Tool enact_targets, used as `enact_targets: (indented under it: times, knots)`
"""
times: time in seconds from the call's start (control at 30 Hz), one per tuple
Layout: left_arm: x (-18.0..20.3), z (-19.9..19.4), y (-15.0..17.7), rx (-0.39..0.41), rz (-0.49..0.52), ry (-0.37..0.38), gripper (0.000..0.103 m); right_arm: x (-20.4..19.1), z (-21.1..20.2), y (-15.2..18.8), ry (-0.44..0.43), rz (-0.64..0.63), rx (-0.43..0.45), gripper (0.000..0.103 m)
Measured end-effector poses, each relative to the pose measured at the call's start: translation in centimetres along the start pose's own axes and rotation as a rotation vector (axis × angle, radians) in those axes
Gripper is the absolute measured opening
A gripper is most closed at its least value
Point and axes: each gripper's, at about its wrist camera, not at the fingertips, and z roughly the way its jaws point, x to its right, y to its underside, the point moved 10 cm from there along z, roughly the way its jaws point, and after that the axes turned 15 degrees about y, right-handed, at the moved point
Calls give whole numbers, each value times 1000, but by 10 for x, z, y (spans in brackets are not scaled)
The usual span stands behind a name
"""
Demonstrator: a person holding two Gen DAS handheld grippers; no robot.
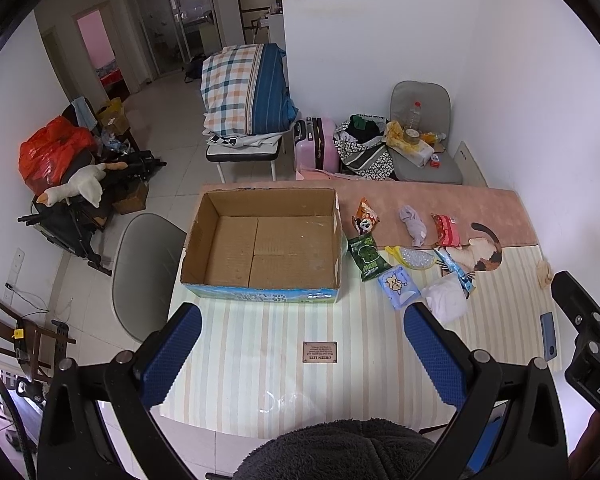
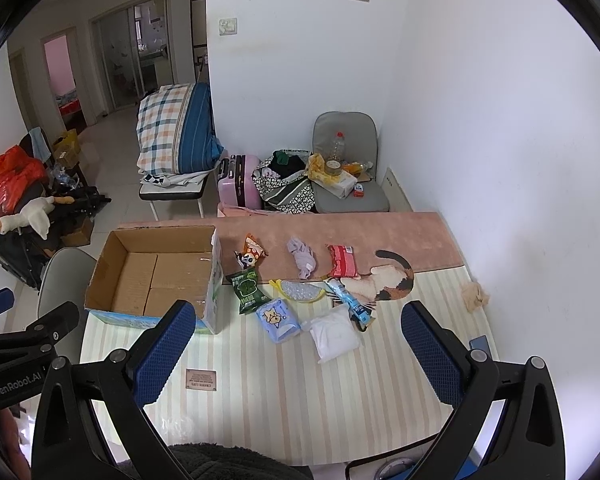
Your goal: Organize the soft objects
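An empty cardboard box (image 1: 268, 248) (image 2: 156, 276) stands on the left of the table. To its right lie several soft items: an orange panda snack bag (image 1: 365, 216) (image 2: 252, 254), a green packet (image 1: 367, 258) (image 2: 247, 290), a blue tissue pack (image 1: 398, 286) (image 2: 278, 318), a white bagged cloth (image 1: 446, 296) (image 2: 334, 334), a lilac sock (image 1: 414, 222) (image 2: 302, 258), a red packet (image 1: 446, 230) (image 2: 343, 261), a yellow-edged pouch (image 1: 414, 258) (image 2: 302, 291). My left gripper (image 1: 302, 354) and right gripper (image 2: 298, 354) are open, empty, above the table's near part.
A striped mat (image 1: 260, 336) covers the table's front and a pink cat-print mat (image 2: 420, 236) the back. A crumpled tissue (image 2: 474, 296) lies near the right wall. A grey chair (image 1: 148, 272) stands left of the table. A phone (image 1: 549, 336) lies at the right edge.
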Motion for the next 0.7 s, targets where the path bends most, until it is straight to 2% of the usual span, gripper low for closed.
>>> enact_targets:
  times: [0.7]
  knots:
    - [-1,-2,-1,3,0,1,103,-1,-3,-5,-15,9,-1,103]
